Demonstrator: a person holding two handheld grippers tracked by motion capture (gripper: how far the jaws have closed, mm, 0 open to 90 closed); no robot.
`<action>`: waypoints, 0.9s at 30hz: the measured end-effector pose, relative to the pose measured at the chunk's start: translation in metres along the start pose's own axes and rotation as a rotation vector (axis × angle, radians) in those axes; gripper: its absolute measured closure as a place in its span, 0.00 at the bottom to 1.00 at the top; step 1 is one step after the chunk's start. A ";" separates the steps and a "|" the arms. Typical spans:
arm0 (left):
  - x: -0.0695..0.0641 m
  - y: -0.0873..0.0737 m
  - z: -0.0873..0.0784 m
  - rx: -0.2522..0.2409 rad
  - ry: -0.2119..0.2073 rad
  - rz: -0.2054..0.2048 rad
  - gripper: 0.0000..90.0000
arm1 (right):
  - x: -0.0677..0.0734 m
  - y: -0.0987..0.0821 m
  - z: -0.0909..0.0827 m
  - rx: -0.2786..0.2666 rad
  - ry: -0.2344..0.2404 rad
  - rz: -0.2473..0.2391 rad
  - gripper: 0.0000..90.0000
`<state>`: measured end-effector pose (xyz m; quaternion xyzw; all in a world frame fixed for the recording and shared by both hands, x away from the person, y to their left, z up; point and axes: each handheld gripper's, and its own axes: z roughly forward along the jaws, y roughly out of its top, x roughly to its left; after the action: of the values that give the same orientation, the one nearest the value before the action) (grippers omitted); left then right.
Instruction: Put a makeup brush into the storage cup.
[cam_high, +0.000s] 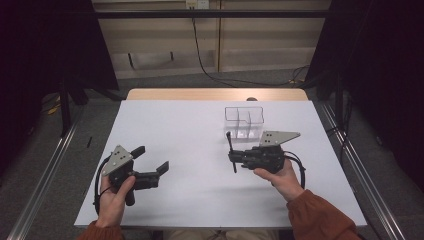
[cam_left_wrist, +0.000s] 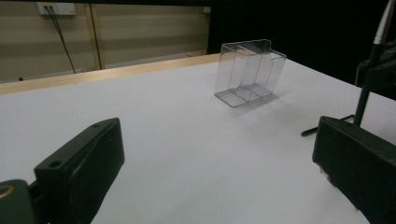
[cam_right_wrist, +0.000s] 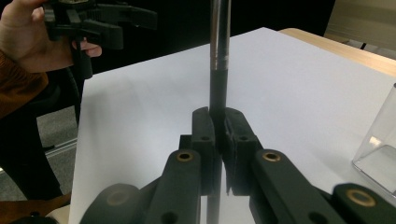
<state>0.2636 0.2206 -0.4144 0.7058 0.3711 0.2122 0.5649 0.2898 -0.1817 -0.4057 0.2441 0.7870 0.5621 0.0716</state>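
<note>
High view, nearest first: the person's two forearms in rust-orange sleeves come in from the six o'clock edge onto the white table. At about seven o'clock the left hand holds the left gripper with its jaws spread wide and nothing between them; they point toward three o'clock, over bare tabletop. At about four o'clock the right hand holds the right gripper, its jaws pressed together on a pen with a dark barrel, and its grey three-cornered plate on top. The pen stands roughly upright, crossways to the jaws, its lower end close to the table; whether it touches the surface cannot be told.

Farther off, toward one o'clock from the table's middle, stands a clear plastic organiser divided into compartments. It sits just beyond the right gripper, apart from it, and well apart from the left gripper.

Left gripper view: the two black jaws rise from the bottom corners with a broad gap of white table between them; the clear organiser stands upright at about one o'clock, and the pen shows at three o'clock, clamped in the other gripper.

Right gripper view: the jaws meet around the pen, whose silver upper barrel runs up toward twelve o'clock. The left gripper is at ten o'clock, and the organiser's corner at four o'clock.
</note>
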 end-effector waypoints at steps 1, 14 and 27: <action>0.001 -0.001 -0.002 0.001 -0.001 0.002 0.02 | 0.000 0.000 -0.001 0.000 -0.003 -0.002 0.93; 0.013 -0.024 -0.013 -0.025 0.054 -0.020 0.02 | -0.006 0.004 -0.005 -0.021 -0.028 -0.002 0.94; 0.018 -0.032 -0.019 -0.034 0.034 -0.011 0.02 | -0.020 0.007 -0.011 -0.051 -0.080 0.036 0.93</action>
<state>0.2520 0.2492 -0.4416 0.6905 0.3808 0.2270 0.5715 0.3047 -0.1984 -0.3988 0.2783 0.7645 0.5729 0.0990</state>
